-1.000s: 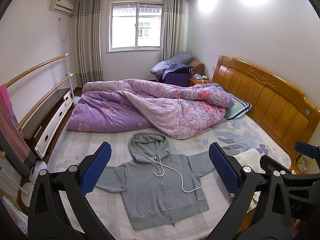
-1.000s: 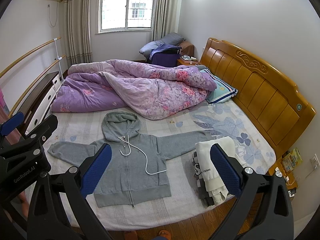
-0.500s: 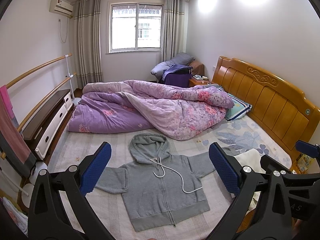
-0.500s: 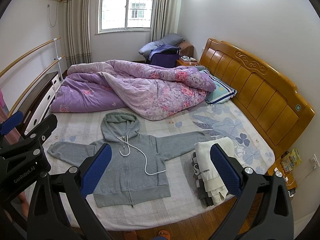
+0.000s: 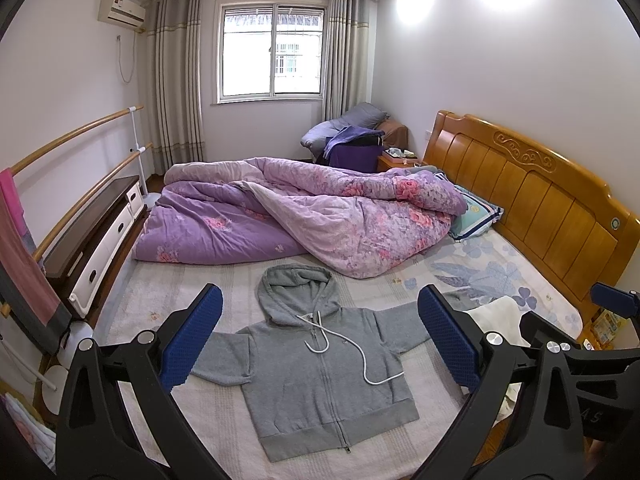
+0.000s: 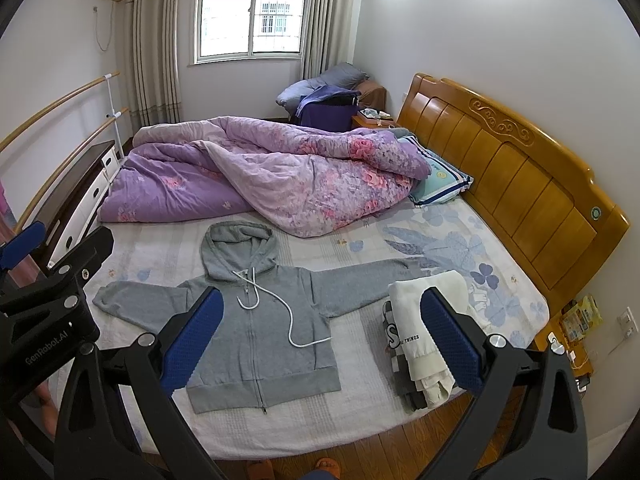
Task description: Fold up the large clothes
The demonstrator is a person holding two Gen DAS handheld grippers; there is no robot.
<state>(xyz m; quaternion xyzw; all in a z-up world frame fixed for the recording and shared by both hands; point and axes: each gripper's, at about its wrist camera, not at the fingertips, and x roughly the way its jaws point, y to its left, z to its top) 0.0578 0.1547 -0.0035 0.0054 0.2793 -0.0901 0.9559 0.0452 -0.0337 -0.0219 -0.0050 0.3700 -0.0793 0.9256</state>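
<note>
One grey zip hoodie (image 6: pixel 260 320) flat, sleeves outspread; both grippers' fingers (image 5: pixel 192 336) spread, empty.

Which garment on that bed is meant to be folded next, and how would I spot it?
Start at the wooden headboard and move down the bed past the purple quilt. The grey hoodie lies spread flat, sleeves out. Unlike the folded pile beside it, it is unfolded, with a white drawstring.
</note>
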